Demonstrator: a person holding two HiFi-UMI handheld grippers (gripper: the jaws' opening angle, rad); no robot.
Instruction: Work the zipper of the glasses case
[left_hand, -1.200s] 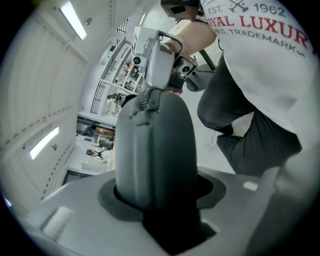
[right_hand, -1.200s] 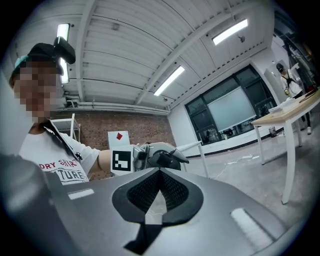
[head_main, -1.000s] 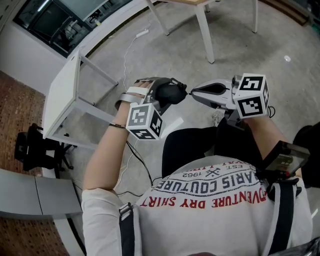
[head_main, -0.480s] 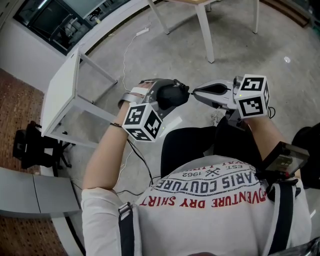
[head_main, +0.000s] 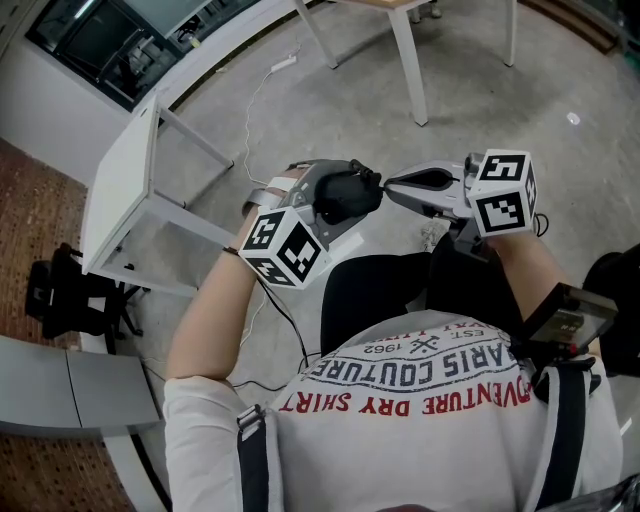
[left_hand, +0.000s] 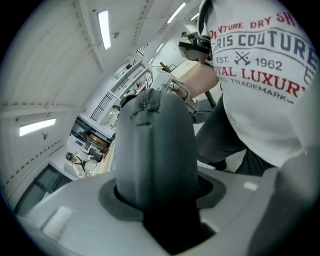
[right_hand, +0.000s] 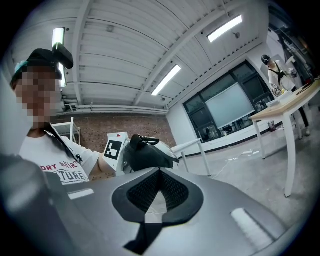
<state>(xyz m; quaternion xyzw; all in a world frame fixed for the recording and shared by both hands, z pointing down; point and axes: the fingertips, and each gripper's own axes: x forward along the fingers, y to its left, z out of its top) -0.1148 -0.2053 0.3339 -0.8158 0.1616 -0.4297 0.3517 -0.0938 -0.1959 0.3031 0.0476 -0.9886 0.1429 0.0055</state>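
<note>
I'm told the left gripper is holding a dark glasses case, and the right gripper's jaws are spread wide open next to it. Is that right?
Not quite. The left gripper does hold the dark glasses case, but the right gripper has its jaws together, not spread wide. The right gripper view shows them shut, with the case just past their tips.

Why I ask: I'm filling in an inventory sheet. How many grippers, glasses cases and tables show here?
Grippers: 2, the left gripper and the right gripper
Cases: 1, the glasses case
Tables: 2, the white table and the wood-topped table
Total: 5
</note>
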